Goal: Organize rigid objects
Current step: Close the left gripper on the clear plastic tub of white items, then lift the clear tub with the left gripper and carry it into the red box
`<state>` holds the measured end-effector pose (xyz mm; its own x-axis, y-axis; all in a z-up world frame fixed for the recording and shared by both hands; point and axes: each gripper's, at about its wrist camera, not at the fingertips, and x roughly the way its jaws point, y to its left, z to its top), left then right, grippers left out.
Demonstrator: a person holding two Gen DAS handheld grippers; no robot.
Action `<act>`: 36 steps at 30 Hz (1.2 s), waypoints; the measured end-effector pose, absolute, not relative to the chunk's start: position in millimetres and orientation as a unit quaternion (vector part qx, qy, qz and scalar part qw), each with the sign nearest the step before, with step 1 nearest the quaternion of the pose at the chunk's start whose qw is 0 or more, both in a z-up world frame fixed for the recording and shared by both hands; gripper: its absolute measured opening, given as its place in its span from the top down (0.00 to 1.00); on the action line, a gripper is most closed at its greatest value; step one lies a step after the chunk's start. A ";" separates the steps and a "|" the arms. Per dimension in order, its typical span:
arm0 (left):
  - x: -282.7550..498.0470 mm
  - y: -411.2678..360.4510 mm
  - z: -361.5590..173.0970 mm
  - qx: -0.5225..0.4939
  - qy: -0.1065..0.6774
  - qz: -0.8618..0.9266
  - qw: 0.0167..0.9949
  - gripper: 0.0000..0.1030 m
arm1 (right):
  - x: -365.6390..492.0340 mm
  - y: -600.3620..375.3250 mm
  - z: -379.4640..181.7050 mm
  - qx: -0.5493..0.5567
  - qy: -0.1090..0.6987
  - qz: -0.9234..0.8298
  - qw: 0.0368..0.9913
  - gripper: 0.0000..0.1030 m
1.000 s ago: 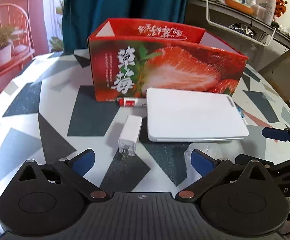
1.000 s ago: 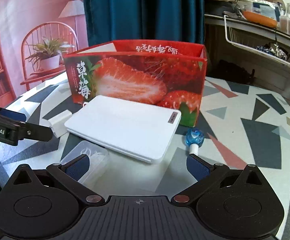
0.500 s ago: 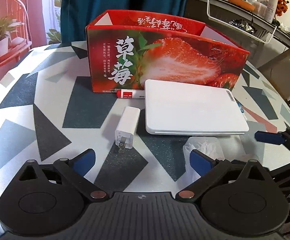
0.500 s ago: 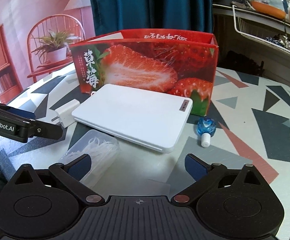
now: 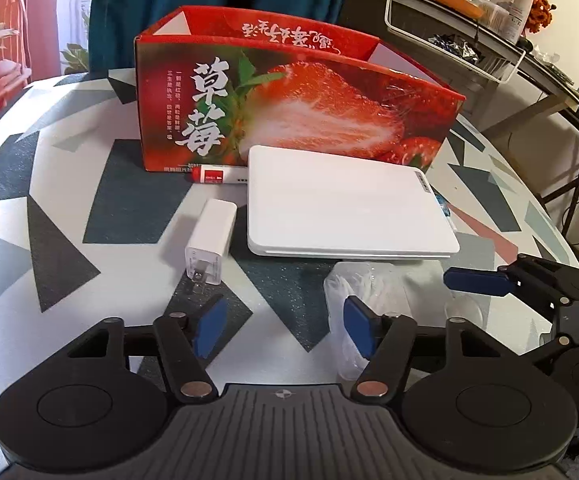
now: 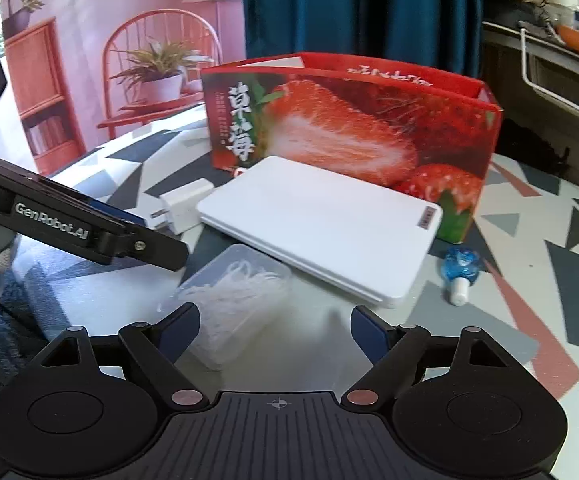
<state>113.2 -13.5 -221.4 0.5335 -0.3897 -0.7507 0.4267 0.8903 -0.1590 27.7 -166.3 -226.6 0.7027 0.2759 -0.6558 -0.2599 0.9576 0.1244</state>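
A: Fingers first: both pairs have just been closing from wide apart. The left gripper [image 5: 279,330] now stands with its blue pads about half apart, and nothing sits between them, only patterned bench [image 5: 61,216].

B: And the right gripper [image 6: 275,330]?

A: Narrower than it was, yet apart too. The clear plastic box of white floss picks [image 6: 233,296] lies just ahead of its left finger, partly in the gap, but I see no pad pressing on it.

B: So nothing is held.

A: Nothing. The white wall charger with metal prongs [image 5: 209,244] lies ahead of the left gripper, just beside the flat white rectangular case [image 5: 345,216]. That case lies on the bench in front of the open red strawberry-printed cardboard box [image 5: 289,108], with a small red and white tube [image 5: 219,175] against the box's foot and a blue and white bottle [image 6: 460,270] off to the right.

B: What does the closing mean?

A: My guess: each hand is sizing up for a small item, charger on the left, floss box on the right, to go into the strawberry box. No object is packed yet, as far as I can see.
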 end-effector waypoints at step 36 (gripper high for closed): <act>122.8 -37.2 -242.0 -0.057 0.460 -0.306 0.832 0.66 | 31.2 -145.0 -240.2 -0.041 0.357 0.205 0.910 0.46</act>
<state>122.8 -37.2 -242.0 0.3898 -0.5616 -0.7298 0.4574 0.8059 -0.3758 31.2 -145.0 -240.2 0.6607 0.3437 -0.6674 -0.4019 0.9128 0.0722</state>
